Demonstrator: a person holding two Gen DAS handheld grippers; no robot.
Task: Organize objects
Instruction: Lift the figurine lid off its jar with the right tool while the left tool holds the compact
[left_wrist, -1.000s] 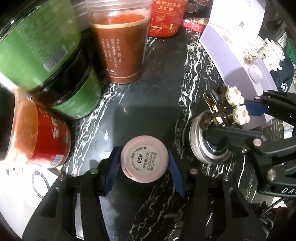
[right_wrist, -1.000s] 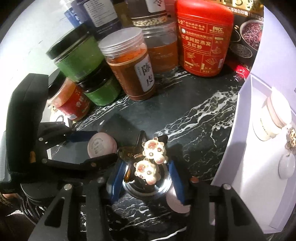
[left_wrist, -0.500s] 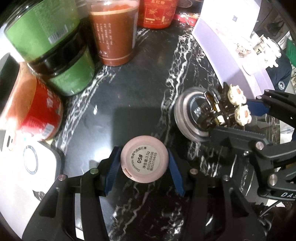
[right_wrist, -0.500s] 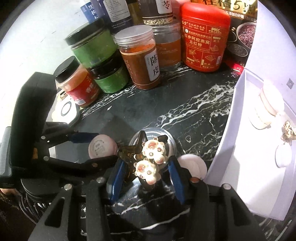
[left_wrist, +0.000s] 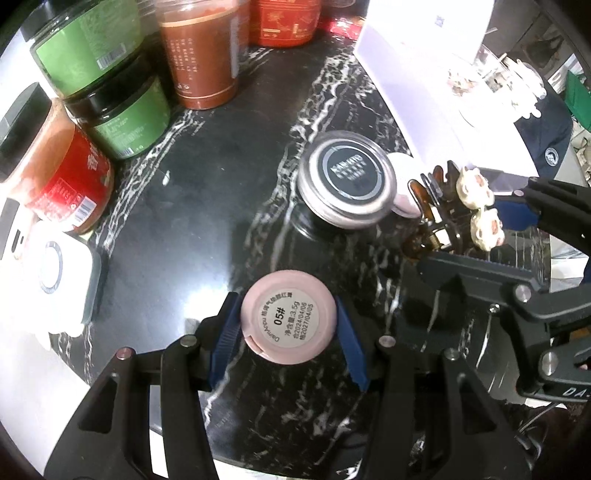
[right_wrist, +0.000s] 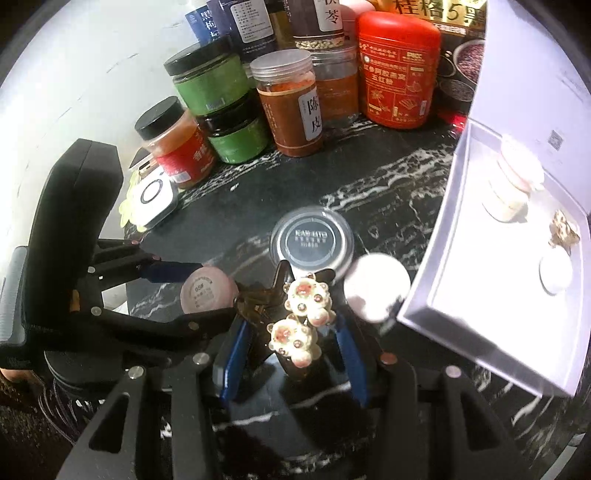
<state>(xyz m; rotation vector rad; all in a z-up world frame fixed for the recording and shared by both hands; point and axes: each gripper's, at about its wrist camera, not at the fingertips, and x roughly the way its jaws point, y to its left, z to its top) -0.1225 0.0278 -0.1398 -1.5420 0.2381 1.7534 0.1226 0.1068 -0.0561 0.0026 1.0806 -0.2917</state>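
Tongs (left_wrist: 289, 328) above bare marble tabletop (left_wrist: 207, 206)

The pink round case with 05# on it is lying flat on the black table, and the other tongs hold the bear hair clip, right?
Not quite. The pink round case is held between the left tongs, as the left wrist view shows. The right tongs do hold the bear hair clip.

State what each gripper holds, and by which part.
Left gripper: pink compact, pinched across its round edge. Right gripper: bear-decorated hair claw, gripped at its sides.
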